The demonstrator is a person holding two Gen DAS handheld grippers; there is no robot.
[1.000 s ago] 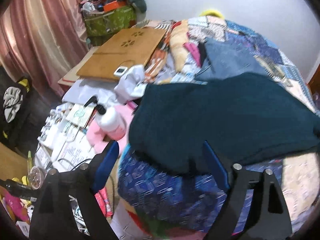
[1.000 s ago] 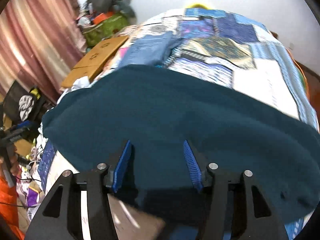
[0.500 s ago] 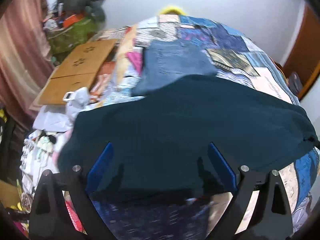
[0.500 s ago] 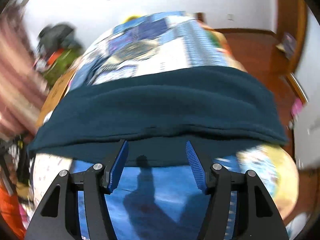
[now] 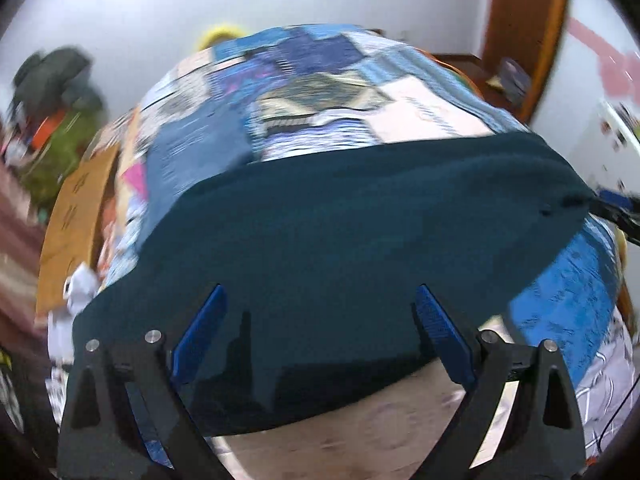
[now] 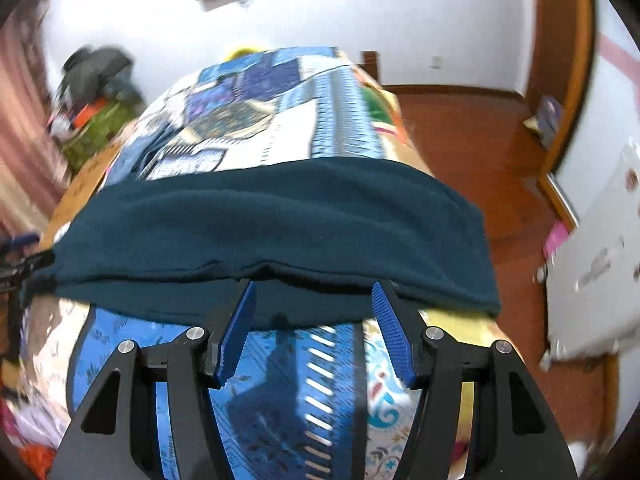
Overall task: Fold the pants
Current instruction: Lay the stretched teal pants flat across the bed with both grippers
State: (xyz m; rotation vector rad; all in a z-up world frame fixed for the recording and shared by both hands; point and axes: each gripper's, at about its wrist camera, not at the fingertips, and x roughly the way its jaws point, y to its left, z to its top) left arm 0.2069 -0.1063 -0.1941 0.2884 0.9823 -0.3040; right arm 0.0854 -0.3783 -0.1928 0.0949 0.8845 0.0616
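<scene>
Dark teal pants (image 5: pixel 340 248) lie spread across the near end of a bed with a blue patchwork quilt (image 5: pixel 320 80). My left gripper (image 5: pixel 320 320) is open above the pants' near edge, fingers wide apart, holding nothing. In the right wrist view the pants (image 6: pixel 272 224) lie as a folded band across the bed. My right gripper (image 6: pixel 316 300) is open, its fingertips at the pants' near hem, with no cloth between them. The right gripper's tip shows at the far right edge of the left wrist view (image 5: pixel 616 208), by the pants' end.
Folded blue jeans (image 5: pixel 192 152) lie on the quilt beyond the pants. A brown board (image 5: pixel 76 204) and a cluttered pile (image 5: pixel 52 92) stand to the left of the bed. A wooden floor (image 6: pixel 472 136) and a door frame (image 6: pixel 560 60) are on the right.
Both grippers have swung to the right along the bed and come closer to the pants. The right gripper's tips now reach the hem. Both stayed open.
</scene>
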